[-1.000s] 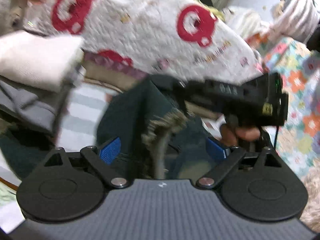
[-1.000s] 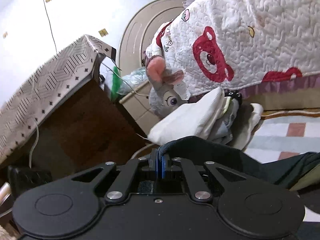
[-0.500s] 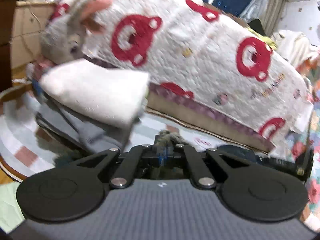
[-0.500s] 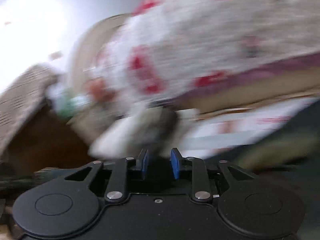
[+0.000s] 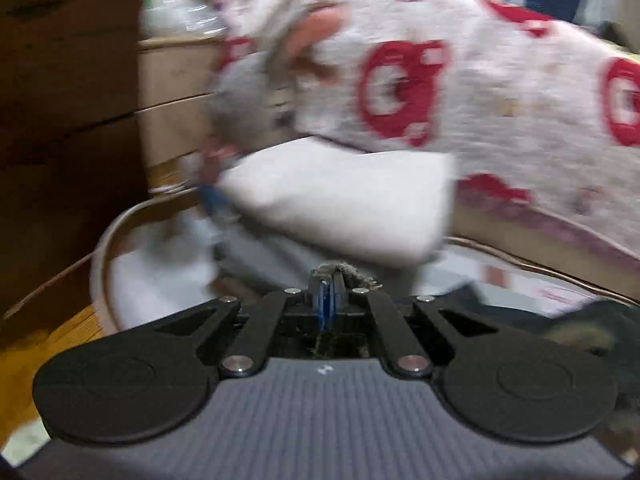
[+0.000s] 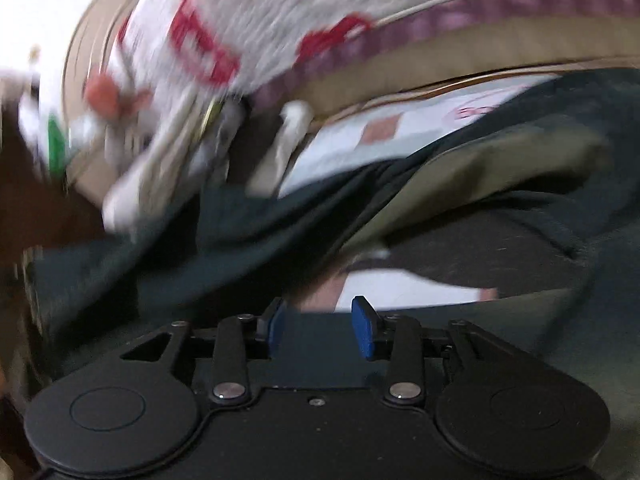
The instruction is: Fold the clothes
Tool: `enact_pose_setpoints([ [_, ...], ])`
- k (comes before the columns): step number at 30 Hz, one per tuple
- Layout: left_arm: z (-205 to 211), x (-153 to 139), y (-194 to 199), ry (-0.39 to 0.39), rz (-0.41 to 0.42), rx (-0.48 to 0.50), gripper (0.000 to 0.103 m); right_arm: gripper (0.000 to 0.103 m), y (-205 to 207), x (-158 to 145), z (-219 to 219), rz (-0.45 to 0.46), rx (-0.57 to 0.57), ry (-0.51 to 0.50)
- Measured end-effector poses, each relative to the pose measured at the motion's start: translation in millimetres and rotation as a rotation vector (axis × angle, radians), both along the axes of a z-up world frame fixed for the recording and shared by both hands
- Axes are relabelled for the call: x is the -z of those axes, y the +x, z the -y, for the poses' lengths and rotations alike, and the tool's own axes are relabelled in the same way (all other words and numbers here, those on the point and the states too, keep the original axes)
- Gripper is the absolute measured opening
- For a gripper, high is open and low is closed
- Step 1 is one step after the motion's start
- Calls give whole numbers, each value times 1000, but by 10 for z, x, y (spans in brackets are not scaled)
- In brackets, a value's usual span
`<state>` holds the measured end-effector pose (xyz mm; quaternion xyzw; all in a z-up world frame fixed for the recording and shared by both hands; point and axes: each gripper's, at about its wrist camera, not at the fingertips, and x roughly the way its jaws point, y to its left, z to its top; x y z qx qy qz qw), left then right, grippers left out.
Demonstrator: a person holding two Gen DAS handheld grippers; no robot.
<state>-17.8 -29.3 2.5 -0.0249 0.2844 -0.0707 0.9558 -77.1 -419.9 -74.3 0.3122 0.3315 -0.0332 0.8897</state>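
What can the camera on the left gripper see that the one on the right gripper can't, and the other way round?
Only the left view shows the left gripper shut on a frayed bit of cloth, and the wide flat top of the folded white piece.

Only the right view shows the right gripper open, holding nothing, above the broad dark garment spread with its olive lining.

Both blurrily show the white quilt with red bears and the pale patterned mat.

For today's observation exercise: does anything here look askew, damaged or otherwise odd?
One thing: the dark garment lies crumpled and unfolded in front of the open right gripper, while the left gripper is shut on a frayed fabric edge. Both views are motion-blurred.
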Motion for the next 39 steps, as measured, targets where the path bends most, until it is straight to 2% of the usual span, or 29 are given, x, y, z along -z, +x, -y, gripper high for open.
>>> enact_pose_setpoints([
  [3,114,149,-51,75,-43,99,3,42,172,27,-241,-37,-67,-69],
  [6,228,298,-102,150,-86,197,4,42,143,36,-275,-52,-75,-101],
  [9,342,447,-153,225,-129,296,21,42,27,101,-163,-62,-40,-85],
  [10,381,496,-170,250,-143,329,33,42,-4,127,-121,-64,-27,-74],
  [12,516,613,-205,320,-165,413,41,42,-56,180,-37,-68,-3,-50],
  [14,734,795,-192,418,-176,496,43,42,-72,206,-15,-64,14,-39],
  [16,893,999,-120,498,-194,517,43,42,-76,214,-33,-61,21,-43],
  [18,1010,1164,-17,546,-197,520,43,42,-90,209,-71,-60,21,-50],
  [20,1076,1274,91,544,-214,545,42,42,-114,201,-104,-60,16,-59],
  [24,1151,1419,278,606,-230,480,41,42,-198,185,-93,-66,20,-65],
  [27,1126,1489,331,582,-239,467,42,42,-262,156,-44,-61,28,-70],
  [28,1140,1519,313,601,-235,475,32,43,-277,153,-29,-55,21,-68],
  [29,1165,1552,277,636,-226,490,7,43,-293,151,-21,-44,6,-67],
  [32,1248,1341,16,708,-86,497,4,42,-359,148,-15,-15,0,-65],
  [33,1259,1194,-80,706,-30,494,4,42,-376,143,-4,-10,4,-62],
  [37,1258,413,-410,615,179,484,4,42,-426,112,73,11,30,-51],
  [39,1290,98,-518,581,253,493,4,42,-400,63,169,30,58,-18],
])
